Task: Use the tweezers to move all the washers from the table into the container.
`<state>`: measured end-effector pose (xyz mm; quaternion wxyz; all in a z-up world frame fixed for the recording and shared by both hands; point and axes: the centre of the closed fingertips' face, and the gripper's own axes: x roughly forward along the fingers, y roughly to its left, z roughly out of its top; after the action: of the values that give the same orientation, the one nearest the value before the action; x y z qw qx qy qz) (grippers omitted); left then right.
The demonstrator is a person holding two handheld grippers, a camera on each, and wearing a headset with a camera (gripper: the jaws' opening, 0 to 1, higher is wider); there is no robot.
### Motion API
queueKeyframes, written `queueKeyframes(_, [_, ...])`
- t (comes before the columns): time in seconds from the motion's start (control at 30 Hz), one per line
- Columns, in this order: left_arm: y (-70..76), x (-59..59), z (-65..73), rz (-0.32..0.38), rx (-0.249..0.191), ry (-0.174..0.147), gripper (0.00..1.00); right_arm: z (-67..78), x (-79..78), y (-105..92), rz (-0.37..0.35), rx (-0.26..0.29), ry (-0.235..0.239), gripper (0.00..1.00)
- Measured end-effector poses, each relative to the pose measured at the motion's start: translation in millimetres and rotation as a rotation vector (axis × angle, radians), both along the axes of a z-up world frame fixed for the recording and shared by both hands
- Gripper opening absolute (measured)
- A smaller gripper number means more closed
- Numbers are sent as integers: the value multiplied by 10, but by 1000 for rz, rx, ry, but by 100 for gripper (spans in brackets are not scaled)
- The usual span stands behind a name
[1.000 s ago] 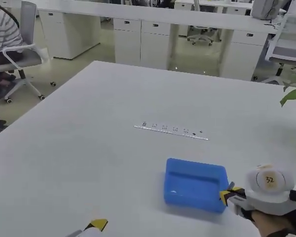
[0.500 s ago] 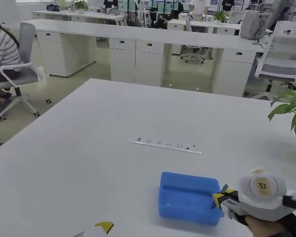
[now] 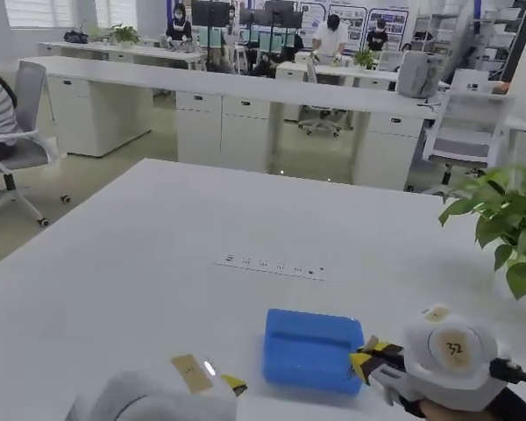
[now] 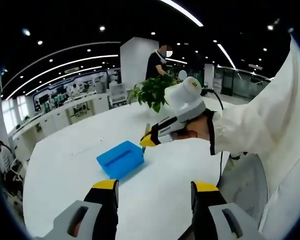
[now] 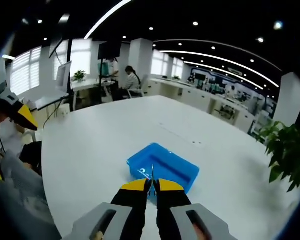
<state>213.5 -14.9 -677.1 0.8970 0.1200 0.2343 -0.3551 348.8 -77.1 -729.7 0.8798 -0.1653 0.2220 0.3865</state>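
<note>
Quick count: one big white table (image 3: 140,263), one potted plant (image 3: 504,224) off past the right gripper's outer side, one blue container (image 3: 302,375), two grippers, one pair of tweezers (image 5: 152,172).

The right gripper (image 5: 152,185) is pinched almost closed on the tweezers. Their thin tip pokes out over the container, which sits right ahead of that gripper's tips. The left gripper (image 4: 155,186) has its jaws spread wide with nothing between them.

Beyond the container from both grippers there's a short row of tiny specks (image 3: 272,264) along a thin line. They're too small to count or to call washers for sure.

Versus half a second ago, the head camera has tipped up, so more office shows. Container and row haven't budged. The right gripper's still at the same container corner, and the left one has come in closer.

There's bare tabletop all around the container and out to the row. The table edge runs close behind the right gripper.
</note>
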Motion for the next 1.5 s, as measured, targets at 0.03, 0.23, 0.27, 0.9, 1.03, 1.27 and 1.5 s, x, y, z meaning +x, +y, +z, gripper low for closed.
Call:
queueKeyframes(0.03, [-19,5,19,-12,0,-3,55,21,-53,9,8,5,1,3])
queueKeyframes(0.23, [-144,66,210,-116,-40,-7,44,59,-496,151,155,35,78,3])
queueKeyframes(0.27, [-168,81,262,-146,-43,-13,41,70,-577,160,167,41,99,3])
queueKeyframes(0.9, [-542,42,271,-438,57,-26,18,118,-1237,332,436,-111,122,3])
queueKeyframes(1.03, [-553,-12,61,-472,102,12,12,20,-1338,372,482,-145,131,3])
queueKeyframes(1.27, [-572,-120,-176,-524,134,62,1,-143,-1461,372,562,-202,157,3])
queueKeyframes(1.5, [-533,-174,-371,-567,185,65,0,-328,-1497,397,600,-226,183,3])
